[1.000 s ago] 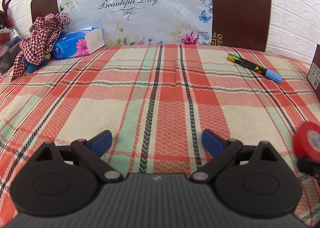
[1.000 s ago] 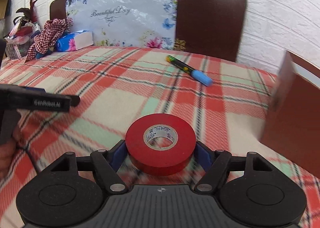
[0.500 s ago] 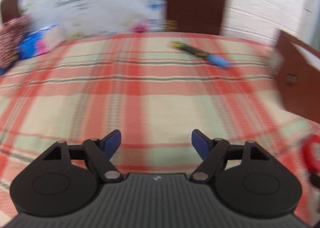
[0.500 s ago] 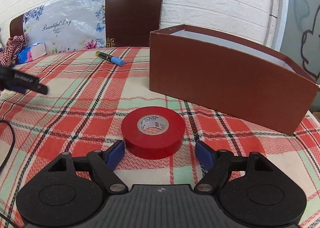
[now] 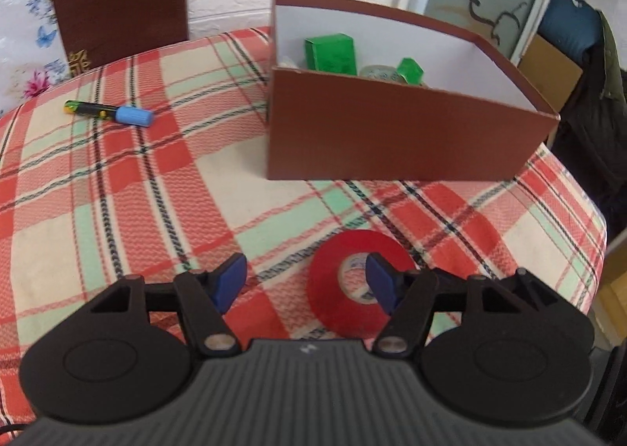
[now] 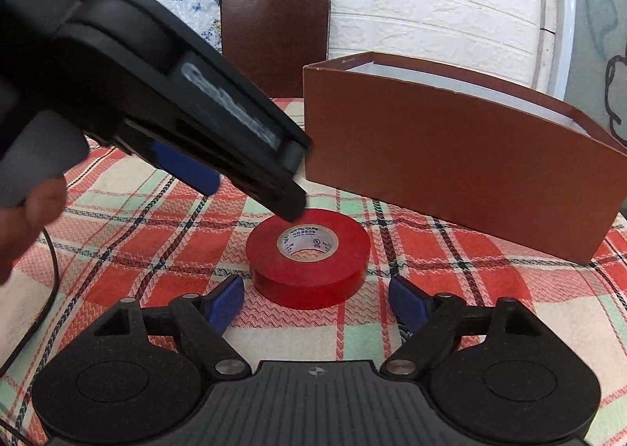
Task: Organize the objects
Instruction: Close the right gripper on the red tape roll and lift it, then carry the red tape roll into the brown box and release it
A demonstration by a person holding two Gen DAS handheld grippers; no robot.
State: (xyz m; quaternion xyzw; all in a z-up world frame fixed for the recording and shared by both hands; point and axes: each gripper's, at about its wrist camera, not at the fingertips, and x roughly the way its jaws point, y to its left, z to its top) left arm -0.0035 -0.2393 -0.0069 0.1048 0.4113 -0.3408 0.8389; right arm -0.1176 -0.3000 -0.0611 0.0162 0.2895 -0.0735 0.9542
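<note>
Left tool (image 5: 305, 281) swung over red tape (image 6: 308, 257), spread wide, right tool (image 6: 315, 303) released, tape flat, hole up.

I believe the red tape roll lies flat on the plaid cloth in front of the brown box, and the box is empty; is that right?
Not quite: the brown box is not empty. The left wrist view shows green packets inside. The red tape roll does lie flat on the plaid cloth in front of it.
</note>
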